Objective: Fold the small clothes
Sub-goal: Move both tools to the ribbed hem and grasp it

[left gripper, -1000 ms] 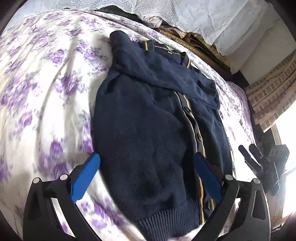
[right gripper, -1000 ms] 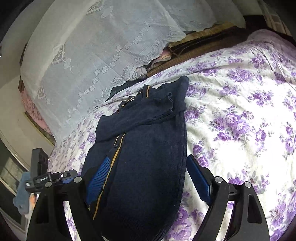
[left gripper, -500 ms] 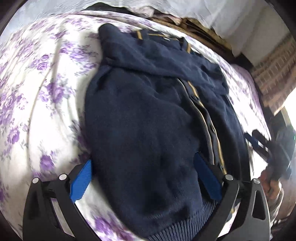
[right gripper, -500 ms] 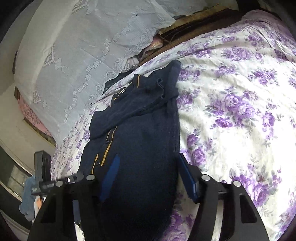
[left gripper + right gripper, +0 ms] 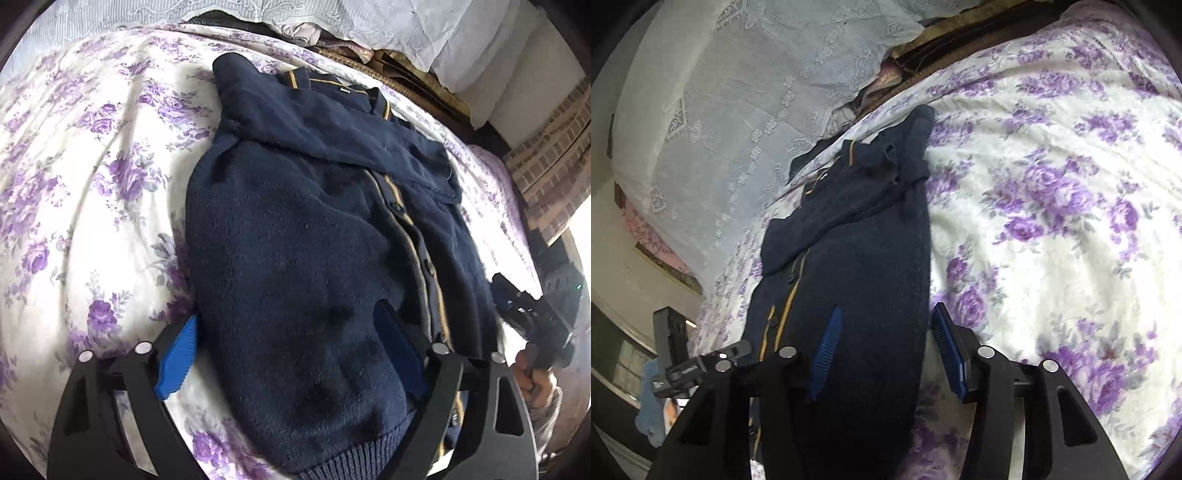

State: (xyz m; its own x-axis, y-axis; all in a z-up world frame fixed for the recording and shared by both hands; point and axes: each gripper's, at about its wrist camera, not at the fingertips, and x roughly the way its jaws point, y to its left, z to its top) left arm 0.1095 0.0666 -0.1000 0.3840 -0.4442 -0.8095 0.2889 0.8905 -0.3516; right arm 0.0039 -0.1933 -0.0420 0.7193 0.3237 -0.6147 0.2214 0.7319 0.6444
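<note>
Cardigan [image 5: 303,266], navy knit with a yellow-edged placket, lies flat on the floral bedsheet [image 5: 92,184], sleeves folded across its chest. Left gripper [image 5: 288,343] and right gripper [image 5: 886,350] both gape wide over its lower body, holding nothing. Likely soft, floppy and light, so pinch the ribbed hem [image 5: 351,461] corners. Count: 1 cardigan, 2 grippers.

We find nothing we can read: the small white tag at the collar of the navy cardigan [image 5: 295,258] is too small to make out.
</note>
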